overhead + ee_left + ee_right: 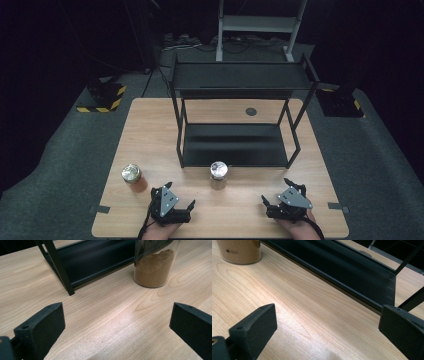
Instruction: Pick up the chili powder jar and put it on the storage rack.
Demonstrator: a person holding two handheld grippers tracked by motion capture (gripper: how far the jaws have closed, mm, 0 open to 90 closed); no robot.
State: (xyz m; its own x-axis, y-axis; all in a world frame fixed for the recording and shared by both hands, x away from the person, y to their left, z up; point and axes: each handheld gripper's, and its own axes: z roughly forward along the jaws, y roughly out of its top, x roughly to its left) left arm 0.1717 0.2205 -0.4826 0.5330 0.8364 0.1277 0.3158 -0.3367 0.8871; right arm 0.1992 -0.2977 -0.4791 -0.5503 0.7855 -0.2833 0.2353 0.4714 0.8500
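High view: both grippers rest at the bottom edge of the light wooden bench (150, 125), left gripper (175, 204) and right gripper (281, 196) flanking the clear silver-lidded jar of brown powder (218, 175) at centre, just before the black two-tier metal shelf (235, 145); probably staged for pickup.

Left gripper view: fingers (45, 327) apart, empty; jar upper right.

Right gripper view: fingers (254, 327) apart too, jar upper left.

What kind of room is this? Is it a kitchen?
Probably not a kitchen; it looks like a lab or recording studio. A lone wooden table stands on grey carpet in a dark room, with black stands on hazard-striped bases at the sides and cables on the floor behind.
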